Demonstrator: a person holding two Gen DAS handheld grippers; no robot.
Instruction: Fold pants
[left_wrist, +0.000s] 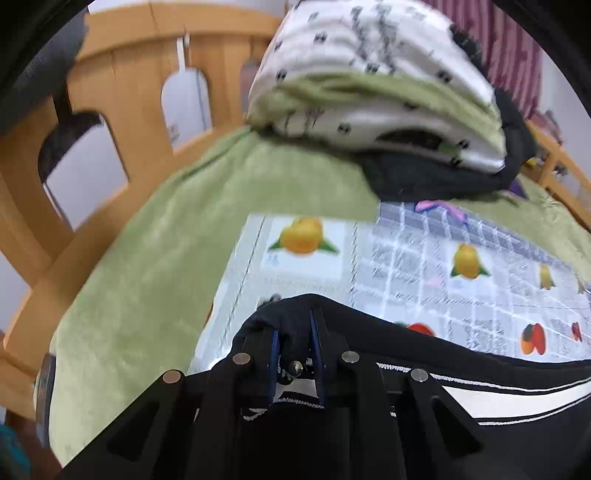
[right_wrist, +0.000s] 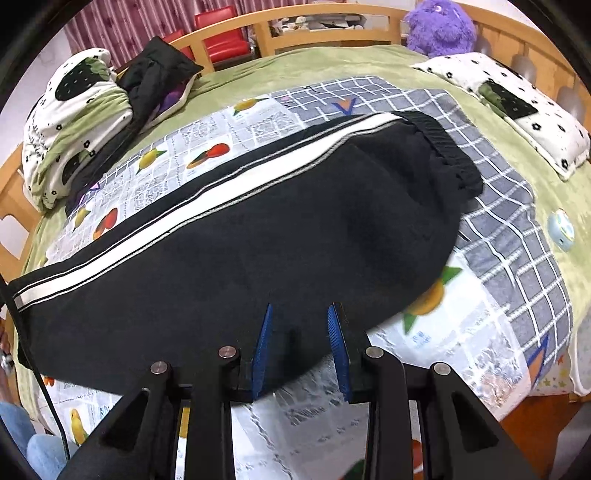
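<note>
Left wrist view is smeared by blur, and the left gripper (left_wrist: 295, 334) hides the pants (left_wrist: 461, 410) hem it pinches: black cloth bunches between its narrow jaws. Beyond, the folded quilt (left_wrist: 369, 92) sits on the green blanket (left_wrist: 147, 258) near the wooden rail (left_wrist: 122, 74). Right wrist view shows the pants lying long across the fruit-print sheet (right_wrist: 461, 332), waistband far right. The right gripper (right_wrist: 299, 332) clamps the near cloth edge. Bare sheet lies right of it, a pillow (right_wrist: 517, 110) well apart.
</note>
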